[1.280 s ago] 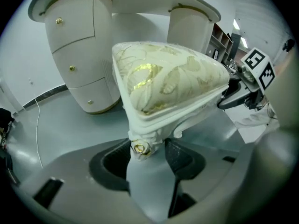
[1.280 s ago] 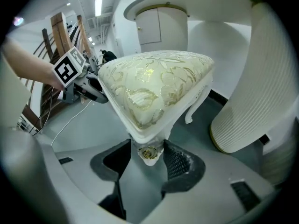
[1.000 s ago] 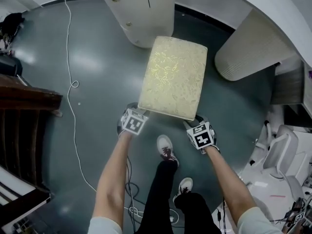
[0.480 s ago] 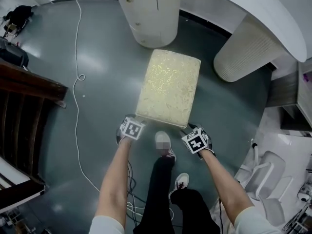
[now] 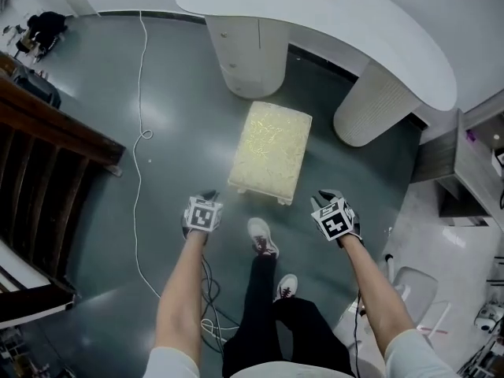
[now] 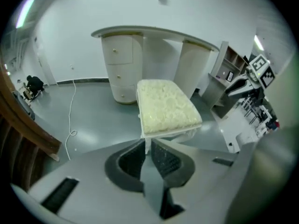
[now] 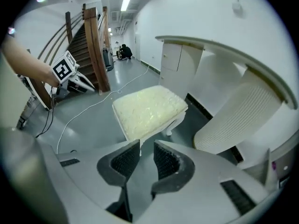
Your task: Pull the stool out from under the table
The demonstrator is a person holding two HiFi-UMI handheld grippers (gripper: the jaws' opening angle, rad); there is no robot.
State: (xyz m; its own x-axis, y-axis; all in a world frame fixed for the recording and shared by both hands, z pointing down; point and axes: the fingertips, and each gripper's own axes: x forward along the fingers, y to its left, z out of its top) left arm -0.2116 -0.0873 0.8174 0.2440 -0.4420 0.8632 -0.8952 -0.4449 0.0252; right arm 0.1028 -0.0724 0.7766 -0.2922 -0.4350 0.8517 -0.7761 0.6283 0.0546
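Observation:
The stool (image 5: 270, 150), with a cream and gold cushion and white legs, stands on the grey floor in front of the white table (image 5: 378, 30), fully out from under it. My left gripper (image 5: 201, 213) hangs off the stool's near left corner, apart from it. My right gripper (image 5: 335, 216) hangs off the near right corner, also apart. Both have just been closing with nothing between the jaws. In the left gripper view the pads (image 6: 163, 157) stand a narrow slit apart, with the stool (image 6: 166, 107) beyond. In the right gripper view a wider gap remains before the stool (image 7: 147, 110).
The table rests on a drawer pedestal (image 5: 252, 53) and a ribbed pedestal (image 5: 366, 109) just behind the stool. A white cable (image 5: 140, 172) runs along the floor on the left beside a wooden staircase (image 5: 47, 148). The person's shoes (image 5: 262, 237) stand between the grippers.
Both grippers let go of the stool's near corners and lifted back from it, spreading apart. Their jaws narrowed. The stool stays standing on the floor and looks smaller as the head view rose.

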